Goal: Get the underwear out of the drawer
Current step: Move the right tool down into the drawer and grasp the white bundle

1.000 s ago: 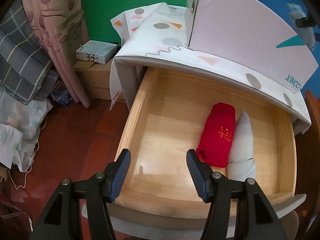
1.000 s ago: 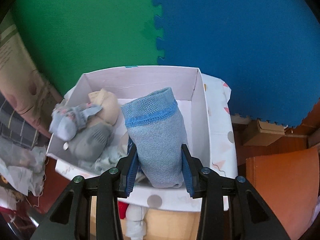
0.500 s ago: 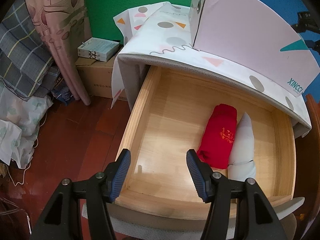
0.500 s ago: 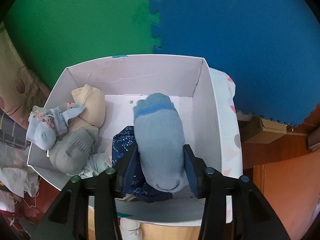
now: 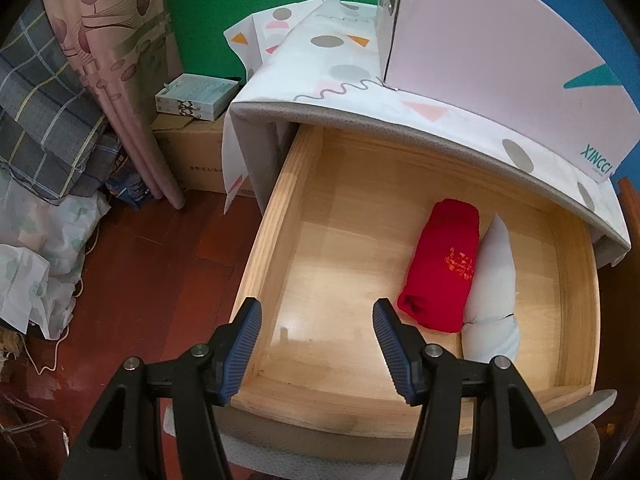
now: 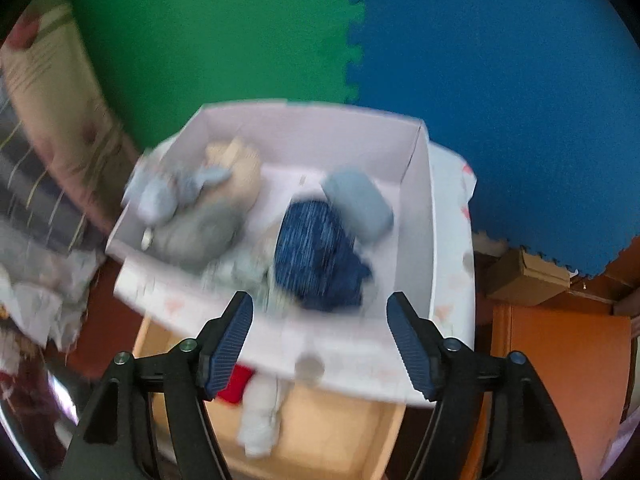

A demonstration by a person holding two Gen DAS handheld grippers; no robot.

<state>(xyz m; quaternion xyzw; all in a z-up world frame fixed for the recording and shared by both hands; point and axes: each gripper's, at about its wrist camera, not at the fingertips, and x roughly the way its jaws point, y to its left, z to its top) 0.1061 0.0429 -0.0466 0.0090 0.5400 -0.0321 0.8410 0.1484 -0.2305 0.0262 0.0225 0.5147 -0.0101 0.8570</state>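
The wooden drawer (image 5: 276,216) is pulled out. In it lie a rolled red underwear (image 5: 440,268) and a white roll (image 5: 494,280) side by side at the right. My left gripper (image 5: 316,348) hovers open over the drawer's front left, nothing between its fingers. In the blurred right wrist view, my right gripper (image 6: 320,340) is opening, empty, above the near wall of the white box (image 6: 416,216). A light blue roll (image 6: 356,204) lies free inside the box beside a dark blue garment (image 6: 316,256). The red roll (image 6: 236,384) and white roll (image 6: 260,416) show below.
The box also holds grey and beige rolled garments (image 6: 200,216). It stands on the patterned cloth-covered cabinet top (image 5: 344,68). Left of the drawer are a cardboard carton (image 5: 192,156) with a small box on it, hanging curtain and piled bedding (image 5: 44,120). Green and blue foam mats back the wall.
My right gripper has let go of the light blue roll, which now lies in the box, and has drawn back towards the drawer with jaws wider. The left gripper has stayed put.
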